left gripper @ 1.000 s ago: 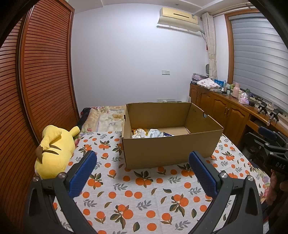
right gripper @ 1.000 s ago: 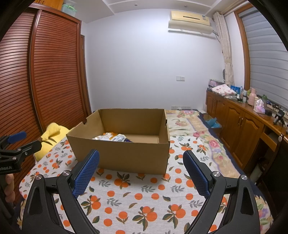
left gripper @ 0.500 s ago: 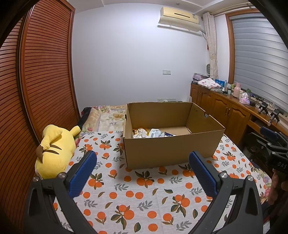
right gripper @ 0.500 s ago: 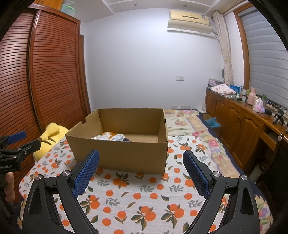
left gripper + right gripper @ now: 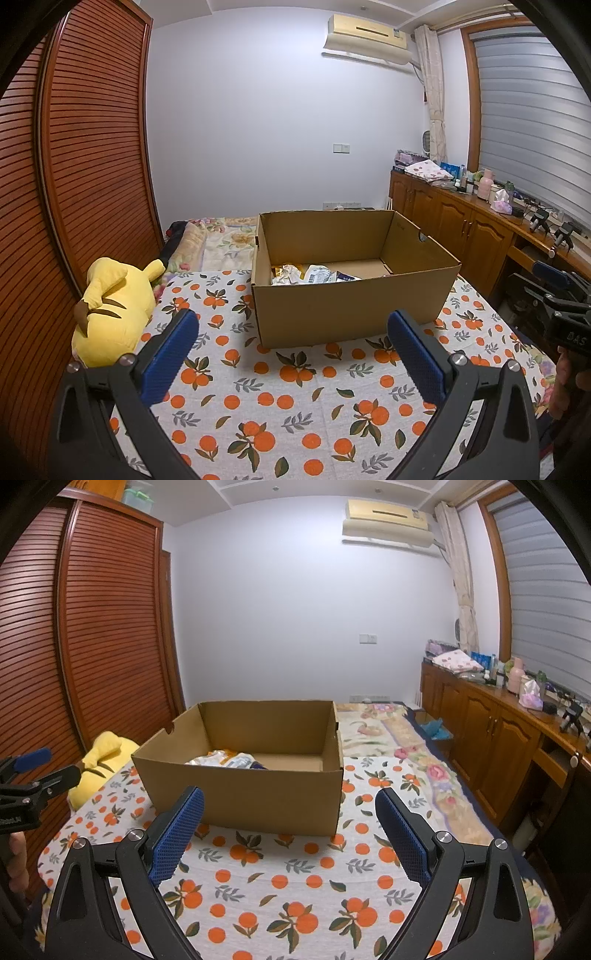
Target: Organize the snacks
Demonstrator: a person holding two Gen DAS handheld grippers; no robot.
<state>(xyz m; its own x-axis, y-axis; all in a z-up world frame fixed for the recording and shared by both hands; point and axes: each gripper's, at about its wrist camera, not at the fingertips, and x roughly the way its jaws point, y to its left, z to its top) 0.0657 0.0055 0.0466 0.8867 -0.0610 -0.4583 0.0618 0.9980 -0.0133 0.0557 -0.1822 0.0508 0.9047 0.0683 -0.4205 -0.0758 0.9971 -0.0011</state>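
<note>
A big brown cardboard box (image 5: 351,295) sits open on a bed. The bed has a white cover with oranges and leaves (image 5: 288,398) on it. The box is in the middle of the cover, a little way in front of both tools.

The snacks (image 5: 314,275) are inside the box. They lie in a small pile on the bottom, on the left side near the front wall. Some packets look white and shiny, and one has some orange on it (image 5: 221,754). The rest of the box floor is bare cardboard.

The left tool (image 5: 293,345) hangs over the cover with its two blue pads wide apart. Nothing is between them. The right tool (image 5: 290,821) is the same: its blue pads are wide apart and hold nothing. Both tools point at the box and neither one touches it.

A yellow soft toy (image 5: 110,314) lies on the bed to the left of the box, next to a big brown wardrobe with slatted doors (image 5: 74,166). Behind the box there is a flowery blanket (image 5: 373,727). A long wooden worktop (image 5: 517,709) with small things on it runs along the right wall, under the window blinds. An air conditioner (image 5: 367,37) hangs high on the white wall.

In the left view, part of a hand (image 5: 567,384) holding the right tool shows at the right edge.
</note>
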